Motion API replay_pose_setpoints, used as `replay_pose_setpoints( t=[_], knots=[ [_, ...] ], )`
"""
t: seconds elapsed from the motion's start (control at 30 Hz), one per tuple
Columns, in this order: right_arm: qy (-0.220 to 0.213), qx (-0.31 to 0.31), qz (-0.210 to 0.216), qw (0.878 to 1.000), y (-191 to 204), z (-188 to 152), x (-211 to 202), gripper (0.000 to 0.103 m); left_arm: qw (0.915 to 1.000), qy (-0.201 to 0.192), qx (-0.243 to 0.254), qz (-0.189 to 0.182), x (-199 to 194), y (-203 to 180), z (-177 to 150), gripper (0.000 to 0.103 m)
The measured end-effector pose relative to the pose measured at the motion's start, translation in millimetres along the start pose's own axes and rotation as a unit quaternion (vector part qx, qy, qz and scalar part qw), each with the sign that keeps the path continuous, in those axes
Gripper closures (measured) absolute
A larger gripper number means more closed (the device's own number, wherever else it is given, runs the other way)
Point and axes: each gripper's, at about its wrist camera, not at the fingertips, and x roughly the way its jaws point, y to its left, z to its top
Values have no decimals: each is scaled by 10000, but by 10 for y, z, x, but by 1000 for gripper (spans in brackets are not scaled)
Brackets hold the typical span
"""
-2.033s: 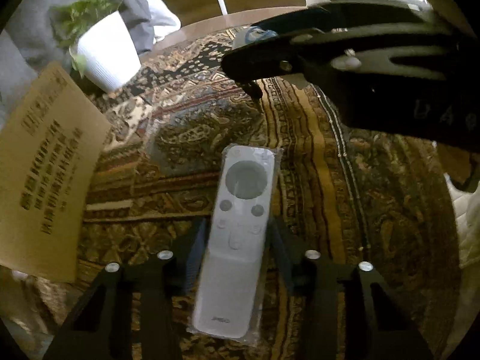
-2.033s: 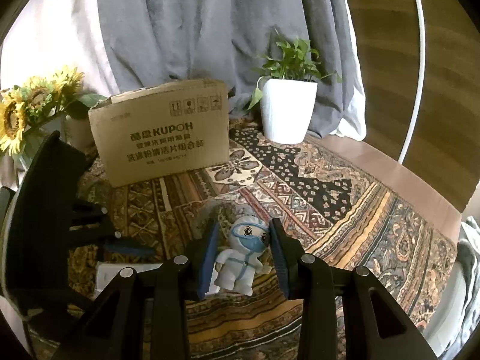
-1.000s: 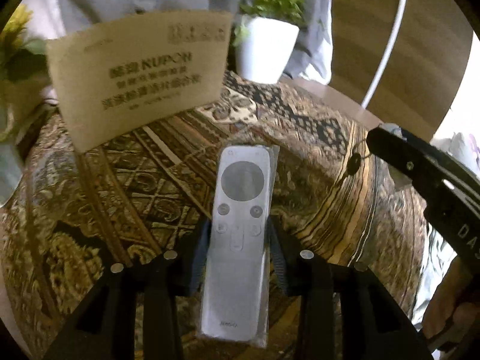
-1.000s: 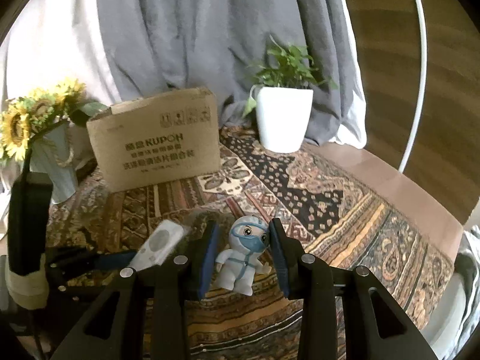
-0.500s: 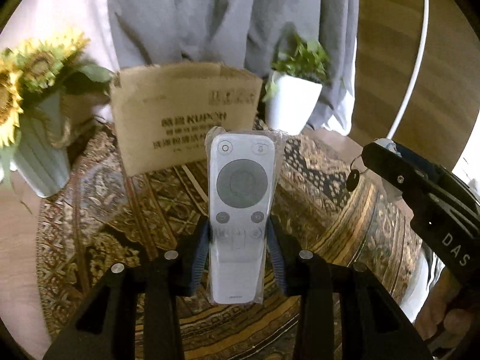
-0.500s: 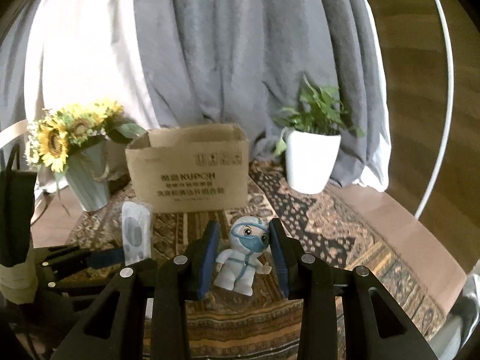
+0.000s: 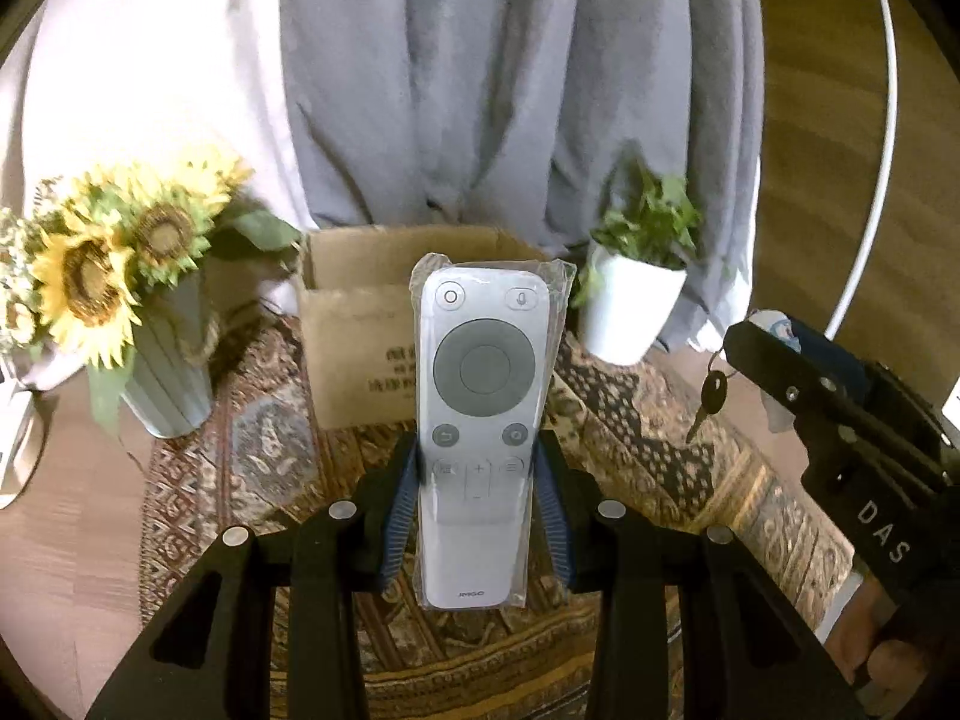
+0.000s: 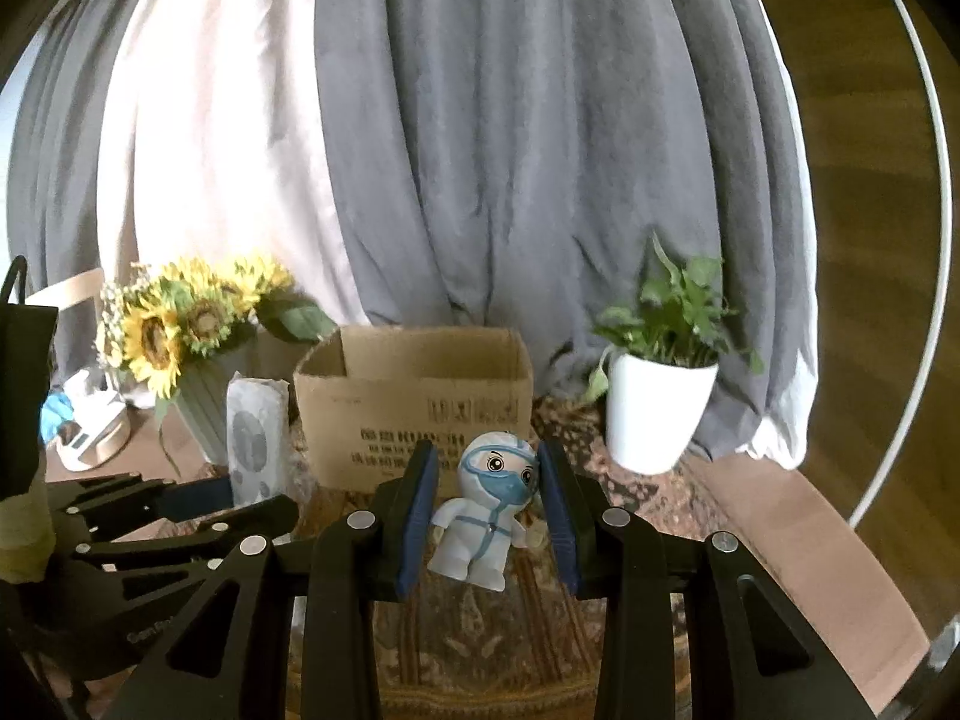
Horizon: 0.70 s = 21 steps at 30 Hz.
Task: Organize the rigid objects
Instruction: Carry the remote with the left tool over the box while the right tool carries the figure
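You are holding two objects clear of the bench, one in each tool. The left tool (image 7: 477,498) is gripping the remote control (image 7: 483,420), which is standing upright in its clear wrapper between the blue pads; the right tool (image 8: 489,516) is gripping the figurine (image 8: 489,501) by its sides. Two seconds ago both objects were lying low over the patterned cloth (image 7: 630,420); both tools have since been rising and tilting up, so the cardboard box (image 8: 414,402) at the far edge of the bench is now sitting squarely ahead of each. Judged from this, the pick-up is done and the carry toward the box is under way.

The right wrist view is showing the box top standing open, with an empty-looking near corner, and the remote from the side at the left. The left wrist view is hiding most of the box behind the remote, but is showing a small key (image 7: 711,396) dangling beside the right tool, which the other view is not showing. The sunflower vase (image 8: 210,396) and potted plant (image 8: 657,414) are flanking the box.
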Motion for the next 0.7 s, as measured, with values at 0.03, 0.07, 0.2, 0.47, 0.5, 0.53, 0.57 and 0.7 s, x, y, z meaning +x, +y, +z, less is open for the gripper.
replay_pose_setpoints(
  t=[0.03,0.07,0.2,0.47,0.5,0.53,0.57,0.7],
  knots=[
    [-28,-10,43,10000,-3,28,8,67,10000,-31,-14,48,-13,-4,24,65],
    [-65,-21,92,9999,-2,57,16,67,9999,-63,-26,101,-28,-12,45,65],
    [-197,-63,258,9995,3,162,54,67,9993,-230,-82,281,-106,-8,156,65],
    [-465,-157,570,9972,-10,379,138,67,9966,-551,-121,608,-188,-22,405,65],
    [-493,-159,600,9969,-13,402,149,67,9961,-582,-137,651,-189,-24,443,65],
    [-519,-165,635,9965,-18,427,163,67,9958,-606,-144,670,-191,-23,470,65],
    [-546,-157,688,9960,-28,467,187,67,9955,-638,-146,680,-193,-22,503,65],
    [-651,-117,870,9940,-61,599,260,67,9946,-744,-122,714,-178,-17,639,65]
  ],
)
